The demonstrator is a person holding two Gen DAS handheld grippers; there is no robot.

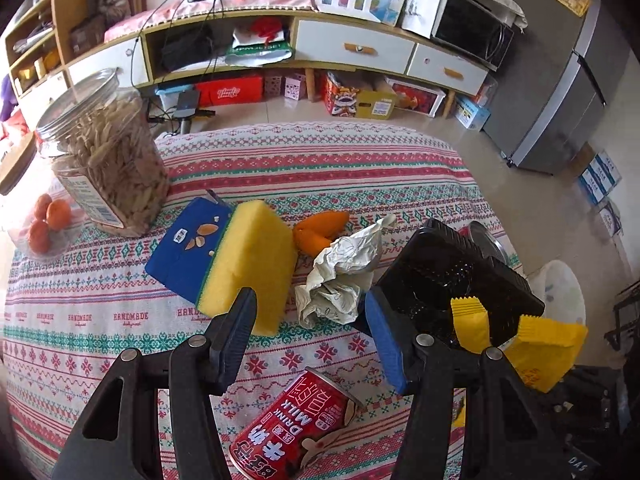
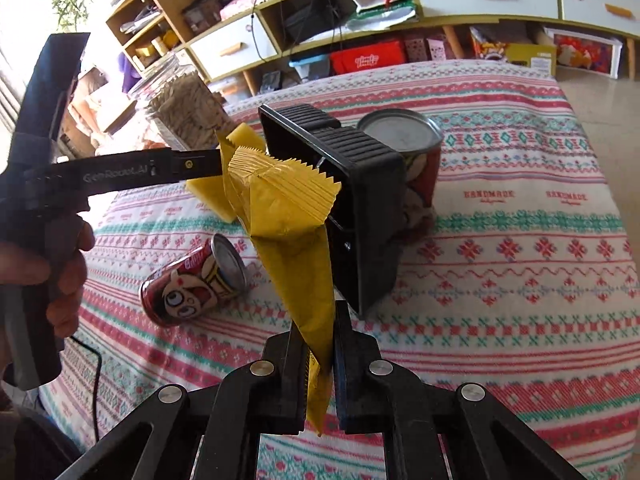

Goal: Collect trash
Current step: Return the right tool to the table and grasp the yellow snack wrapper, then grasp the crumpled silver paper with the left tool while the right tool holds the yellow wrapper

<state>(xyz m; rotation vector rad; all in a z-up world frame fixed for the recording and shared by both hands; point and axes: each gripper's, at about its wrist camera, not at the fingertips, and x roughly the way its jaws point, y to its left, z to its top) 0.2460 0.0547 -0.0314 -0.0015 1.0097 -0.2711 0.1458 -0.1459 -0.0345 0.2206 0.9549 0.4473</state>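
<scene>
Yellow wrapper (image 2: 292, 216) clamped at its lower end in right gripper (image 2: 320, 364), long axis rising toward tilted black tray (image 2: 360, 184) just beyond. Left gripper (image 1: 312, 332) spread wide, holding nothing, crumpled paper (image 1: 340, 276) dead ahead. Red can (image 1: 296, 428) lying on patterned tablecloth (image 1: 100, 320); cluttered living room behind.

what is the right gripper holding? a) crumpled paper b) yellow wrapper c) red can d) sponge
b: in the right wrist view the right gripper is shut on the yellow wrapper, which sticks up from between its fingers; the red can lies on the table.
</scene>
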